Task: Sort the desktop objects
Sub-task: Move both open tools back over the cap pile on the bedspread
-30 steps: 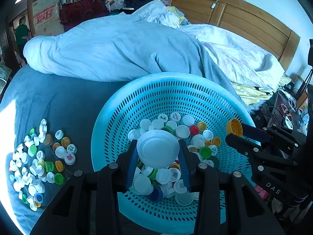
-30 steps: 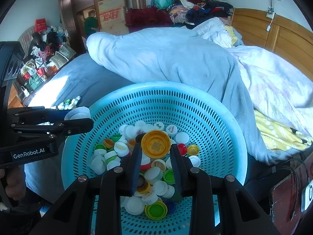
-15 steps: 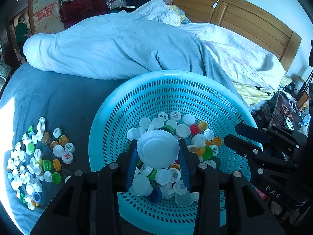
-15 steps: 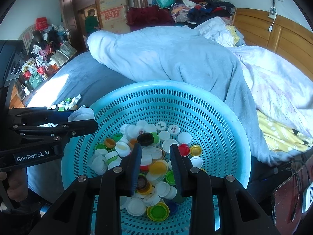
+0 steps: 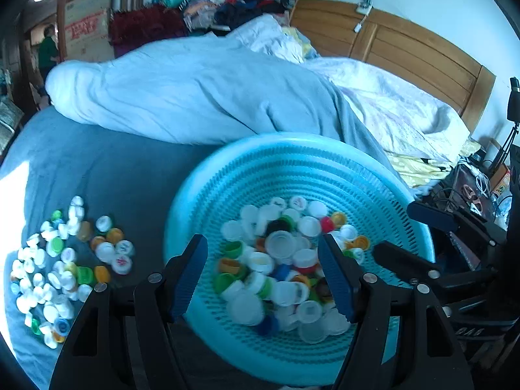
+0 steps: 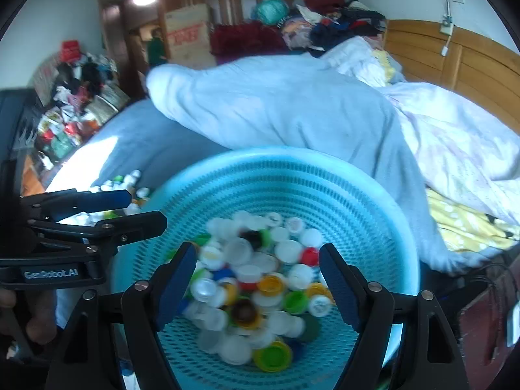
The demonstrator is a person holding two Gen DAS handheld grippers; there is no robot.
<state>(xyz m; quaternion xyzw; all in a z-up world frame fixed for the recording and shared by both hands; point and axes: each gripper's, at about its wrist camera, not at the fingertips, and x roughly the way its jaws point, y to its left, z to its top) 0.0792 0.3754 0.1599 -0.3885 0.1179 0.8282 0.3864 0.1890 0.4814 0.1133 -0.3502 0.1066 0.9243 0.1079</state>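
Observation:
A round turquoise perforated basket [image 5: 292,141] [image 6: 276,154] sits on the blue bed and holds several mixed bottle caps [image 5: 281,243] [image 6: 269,284] in white, yellow, green and red. My left gripper [image 5: 262,247] hangs over the basket's near side. Its jaws are opening and nothing is between the blue pads. My right gripper [image 6: 258,252] hovers over the same pile, its jaws also opening wide and empty. Several loose caps [image 5: 65,260] [image 6: 130,178] lie spread on the sheet left of the basket. Each gripper shows from the side in the other's view.
A rumpled pale blue duvet [image 5: 201,97] lies behind the basket, with a wooden headboard [image 5: 406,55] beyond. Cables and small items [image 5: 471,191] crowd the right edge. A person in green [image 6: 156,48] stands in the far doorway beside a cardboard box [image 6: 188,32].
The left gripper let go of the large white lid, which fell among the caps. The right gripper dropped its yellow cap into the basket. Both jaws now stand wide apart.

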